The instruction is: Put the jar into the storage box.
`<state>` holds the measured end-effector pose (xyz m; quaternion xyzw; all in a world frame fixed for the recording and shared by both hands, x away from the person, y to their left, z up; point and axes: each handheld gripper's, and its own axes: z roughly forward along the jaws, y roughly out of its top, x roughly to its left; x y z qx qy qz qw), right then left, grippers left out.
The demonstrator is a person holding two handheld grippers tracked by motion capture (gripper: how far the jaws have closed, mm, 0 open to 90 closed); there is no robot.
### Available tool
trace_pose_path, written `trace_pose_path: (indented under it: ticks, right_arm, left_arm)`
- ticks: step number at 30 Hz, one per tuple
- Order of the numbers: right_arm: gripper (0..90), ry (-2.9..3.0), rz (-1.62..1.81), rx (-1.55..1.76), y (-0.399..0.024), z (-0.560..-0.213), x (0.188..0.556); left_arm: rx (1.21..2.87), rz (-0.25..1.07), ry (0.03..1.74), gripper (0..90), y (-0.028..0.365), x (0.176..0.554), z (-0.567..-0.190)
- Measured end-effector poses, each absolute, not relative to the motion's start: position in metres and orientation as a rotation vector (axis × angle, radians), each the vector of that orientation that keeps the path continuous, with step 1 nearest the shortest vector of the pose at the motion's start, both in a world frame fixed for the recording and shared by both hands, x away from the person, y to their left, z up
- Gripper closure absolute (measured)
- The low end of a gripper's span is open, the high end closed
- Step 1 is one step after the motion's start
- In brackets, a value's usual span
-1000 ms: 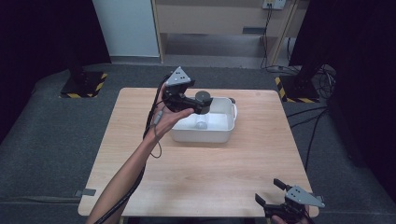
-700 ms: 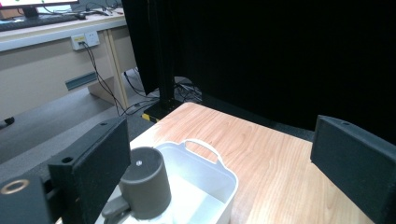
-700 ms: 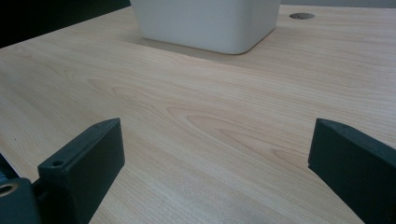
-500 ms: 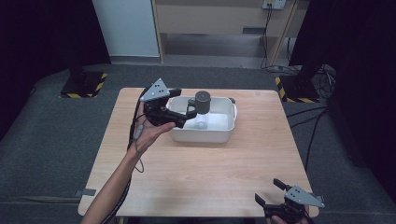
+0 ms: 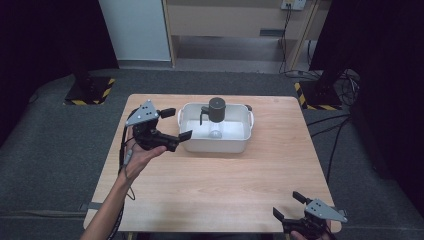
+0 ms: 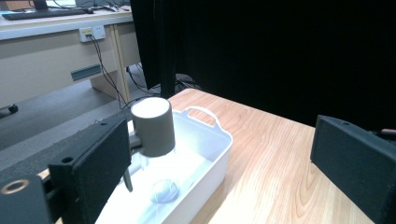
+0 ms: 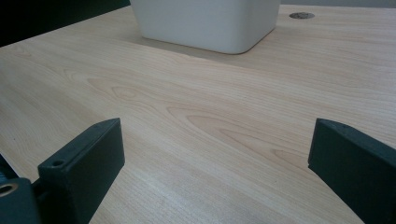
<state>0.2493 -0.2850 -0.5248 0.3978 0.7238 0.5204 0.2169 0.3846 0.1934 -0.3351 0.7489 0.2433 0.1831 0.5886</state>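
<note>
Left gripper [image 5: 173, 127], fingers spread and empty, at 9 o'clock of the white tub [image 5: 216, 142] holding the grey-capped dispenser [image 5: 217, 111]; right gripper [image 5: 296, 215], also spread, at the surface's [image 5: 215, 190] 5 o'clock; retreat level, avoiding the rim.

We have the tub [image 5: 215, 142] sitting toward the far middle of the table [image 5: 210, 190]. Inside it, a cylinder-topped container [image 5: 216, 110] stands upright near the back wall, and just in front of it a small round ball [image 5: 215, 133] lies on the tub floor. Our left gripper [image 5: 174, 125] hangs just left of the tub, jaws pointing at its left wall. Our right gripper [image 5: 290, 206] sits well apart, at the table's near right corner, facing the tub across bare tabletop.
</note>
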Motion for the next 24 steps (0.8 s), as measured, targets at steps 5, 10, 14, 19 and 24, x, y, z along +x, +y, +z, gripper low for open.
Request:
trace_pose_path:
  ticks: [5,10,14,19,24]
  right_arm:
    - [3.5,2.006,1.443,1.102,-0.285,-0.525,0.249]
    - [3.4,2.005,1.442,1.104,-0.285,-0.525,0.249]
    - [3.4,2.003,1.444,1.105,-0.286,-0.525,0.249]
    - [3.4,2.004,1.446,1.106,-0.286,-0.525,0.25]
    - [3.4,2.001,1.448,1.11,-0.286,-0.526,0.25]
  left_arm:
    - [1.744,0.419,0.575,3.3,0.205,0.377,-0.346]
    - [1.736,0.408,0.593,3.3,0.216,0.369,-0.359]
    - [1.738,0.412,0.609,3.3,0.226,0.362,-0.37]
    - [1.727,0.414,0.626,3.3,0.237,0.351,-0.383]
    - [1.74,0.425,0.644,3.3,0.248,0.34,-0.397]
